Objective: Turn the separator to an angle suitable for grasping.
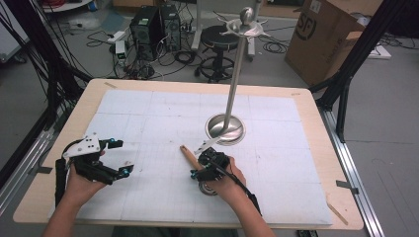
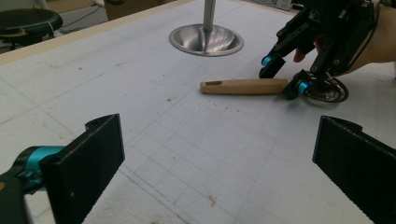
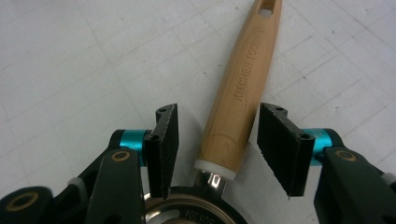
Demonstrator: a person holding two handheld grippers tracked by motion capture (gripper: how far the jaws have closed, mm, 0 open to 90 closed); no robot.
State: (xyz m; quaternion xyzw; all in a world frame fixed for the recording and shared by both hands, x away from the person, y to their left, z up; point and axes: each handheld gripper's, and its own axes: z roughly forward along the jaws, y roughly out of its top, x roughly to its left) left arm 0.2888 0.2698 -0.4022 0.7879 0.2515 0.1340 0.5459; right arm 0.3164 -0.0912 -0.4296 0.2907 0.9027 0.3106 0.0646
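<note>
A wooden-handled kitchen utensil (image 1: 189,154) lies flat on the white gridded surface (image 1: 148,118), near its middle and just in front of the round steel base of a tall stand (image 1: 226,129) whose pole rises to a hooked top. The handle (image 3: 245,88) is pale wood, stamped with the words KITCHEN TOOL, with a hanging slot at its far end; a white collar joins it to a round metal head (image 2: 332,91) that rests on the surface at the person's side. The right tool (image 1: 206,165), held in the person's right hand (image 1: 226,183), is lowered over the handle close to that collar. In the right gripper view its two black jaws stand on either side of the wood, part-way closed, with a narrow gap showing between each pad and the handle, so the handle is between them but not yet gripped. The left tool (image 1: 120,157), held in the left hand (image 1: 81,181), sits well apart at the left part of the surface, low above it; in the left gripper view its jaws stand wide apart with nothing between them, facing the handle and the right tool across the surface.
</note>
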